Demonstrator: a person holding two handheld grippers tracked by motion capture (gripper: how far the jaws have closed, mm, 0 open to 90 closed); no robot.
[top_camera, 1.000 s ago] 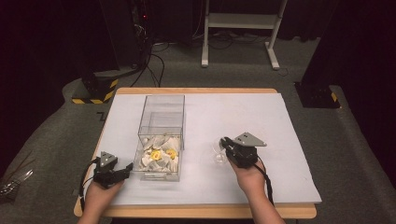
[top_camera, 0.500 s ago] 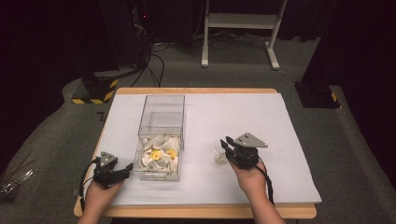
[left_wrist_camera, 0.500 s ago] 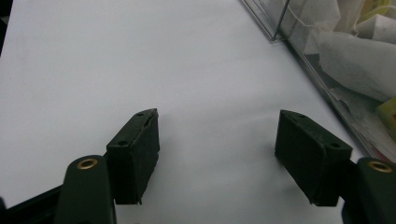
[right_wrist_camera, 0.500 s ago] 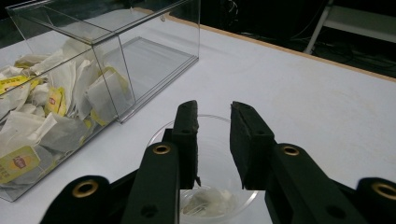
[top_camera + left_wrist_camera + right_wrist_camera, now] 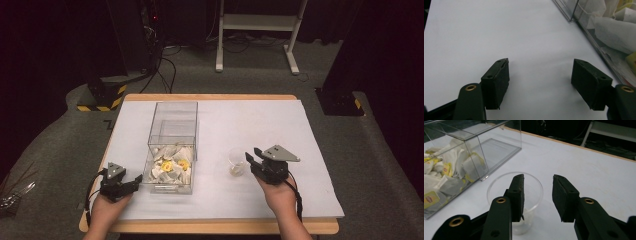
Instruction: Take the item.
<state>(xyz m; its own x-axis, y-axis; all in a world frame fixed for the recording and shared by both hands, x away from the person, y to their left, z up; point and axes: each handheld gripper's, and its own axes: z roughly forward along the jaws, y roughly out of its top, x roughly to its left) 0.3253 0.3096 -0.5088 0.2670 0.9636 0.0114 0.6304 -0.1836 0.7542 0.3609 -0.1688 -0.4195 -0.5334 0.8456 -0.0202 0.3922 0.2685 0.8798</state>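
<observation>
Near the tabletop's (image 5: pixel 300 130) front edge, the right tool (image 5: pixel 537 187), jaws just opening and gripping nothing, hovers at a clear plastic cup (image 5: pixel 237 161) right of the tea-bag box (image 5: pixel 172 145); the left tool (image 5: pixel 540 75) gapes empty by the front-left corner.

A: What is hard to make out?
B: In the right gripper view, a black jaw hides part of the cup's (image 5: pixel 534 195) wall. The frame's left edge cuts off the box (image 5: pixel 461 157).
A: And inside the cup?
B: From the high view, something yellowish, too small to identify.
</observation>
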